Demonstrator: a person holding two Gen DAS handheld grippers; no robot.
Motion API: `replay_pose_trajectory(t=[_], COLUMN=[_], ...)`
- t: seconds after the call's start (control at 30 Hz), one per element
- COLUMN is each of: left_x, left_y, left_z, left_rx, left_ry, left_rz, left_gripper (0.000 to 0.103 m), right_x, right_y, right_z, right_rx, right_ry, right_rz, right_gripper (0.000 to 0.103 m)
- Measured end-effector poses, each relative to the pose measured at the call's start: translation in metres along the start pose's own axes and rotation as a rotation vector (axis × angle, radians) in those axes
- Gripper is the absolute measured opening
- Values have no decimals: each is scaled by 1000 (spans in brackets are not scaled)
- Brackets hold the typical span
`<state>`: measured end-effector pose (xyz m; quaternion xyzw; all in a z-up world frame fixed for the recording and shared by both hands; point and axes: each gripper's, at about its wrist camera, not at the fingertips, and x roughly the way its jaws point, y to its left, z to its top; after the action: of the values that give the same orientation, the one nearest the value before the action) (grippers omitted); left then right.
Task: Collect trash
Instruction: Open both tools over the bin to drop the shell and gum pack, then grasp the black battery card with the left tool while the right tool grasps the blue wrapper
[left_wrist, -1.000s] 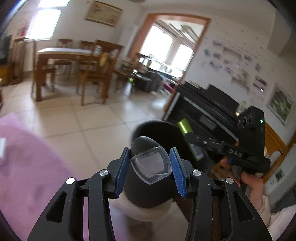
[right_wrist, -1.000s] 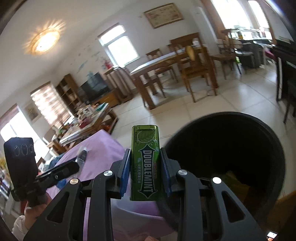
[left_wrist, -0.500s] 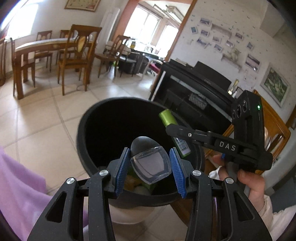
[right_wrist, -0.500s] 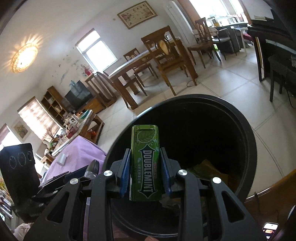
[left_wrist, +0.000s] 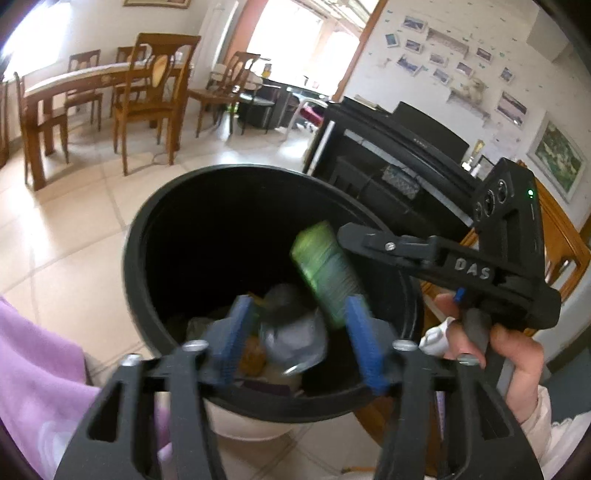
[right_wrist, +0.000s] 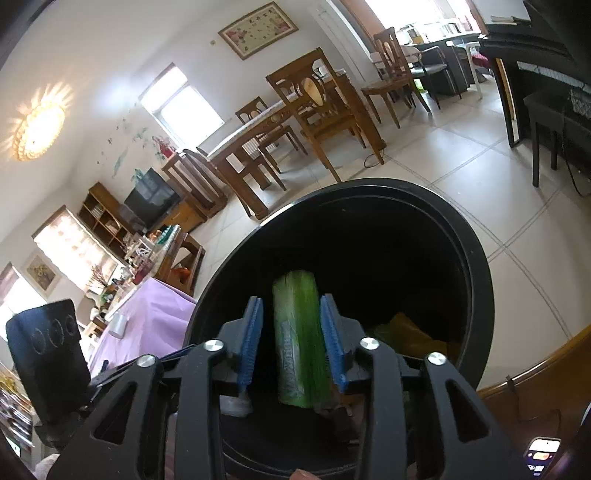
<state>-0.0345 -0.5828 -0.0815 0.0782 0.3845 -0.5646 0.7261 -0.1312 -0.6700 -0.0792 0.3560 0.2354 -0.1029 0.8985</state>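
Observation:
Both grippers hang over a round black bin (left_wrist: 136, 236). My left gripper (left_wrist: 299, 339) has its jaws opening, and a blurred dark grey container with a clear lid (left_wrist: 291, 332) drops free between the blue pads. In the right wrist view my right gripper (right_wrist: 291, 339) is also opening. A green Doublemint gum pack (right_wrist: 299, 339) slides down between its pads with a gap on each side. The left wrist view shows the same pack (left_wrist: 325, 273) falling below the right gripper (left_wrist: 351, 236), held by a hand (left_wrist: 498, 343). Wrappers lie on the bin's bottom.
A purple cloth (left_wrist: 33, 373) covers a table left of the bin (right_wrist: 476, 258). A black piano (left_wrist: 399, 147) stands behind it to the right, and a wooden dining table with chairs (left_wrist: 110, 88) is across the tiled floor. A wooden edge (right_wrist: 535, 362) curves at the bin's right.
Both grippers came down over the bin's mouth, then their jaws spread. The gum pack and the grey container have left the pads and are falling into the bin.

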Motion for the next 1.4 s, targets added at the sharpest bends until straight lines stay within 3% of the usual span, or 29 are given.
replay_pose_trajectory(t=[0.03, 0.1, 0.23, 0.47, 0.6, 0.77, 0.9, 1.03, 1.2, 1.33, 1.37, 1.4], left_x=[-5, -15, -43, -129, -201, -291, -356, -389, -416, -418, -420, -416], left_y=[2, 4, 15, 58, 103, 166, 226, 270, 307, 319, 321, 320], left_z=[-1, -2, -7, -33, -62, -101, -135, -161, -180, -188, -191, -190], left_rx=[-5, -11, -35, -49, -59, -106, -167, -173, -183, -160, -154, -147], left_ry=[-19, -40, -71, -154, -198, -223, -170, -90, -61, -22, -12, -8], left_rz=[15, 18, 47, 138, 260, 419, 501, 481, 488, 503, 500, 495], left_gripper=[76, 77, 85, 85, 85, 85, 85, 81, 81, 81, 81, 81], right_x=[-2, -4, -5, 2, 16, 43, 71, 99, 137, 166, 175, 178], right_y=[0, 2, 18, 64, 111, 200, 285, 359, 436, 459, 460, 461], right_z=[0, 0, -3, -16, -33, -71, -115, -158, -210, -240, -246, -250], right_rx=[4, 4, -25, -117, -224, -423, -610, -785, -1053, -1238, -1262, -1265], right_ry=[-5, -10, -9, 28, 86, 201, 299, 383, 428, 471, 507, 531], right_rz=[-1, 3, -1, 22, 71, 185, 301, 395, 432, 402, 371, 352], right_gripper=[56, 69, 70, 71, 71, 71, 71, 81, 81, 81, 74, 58])
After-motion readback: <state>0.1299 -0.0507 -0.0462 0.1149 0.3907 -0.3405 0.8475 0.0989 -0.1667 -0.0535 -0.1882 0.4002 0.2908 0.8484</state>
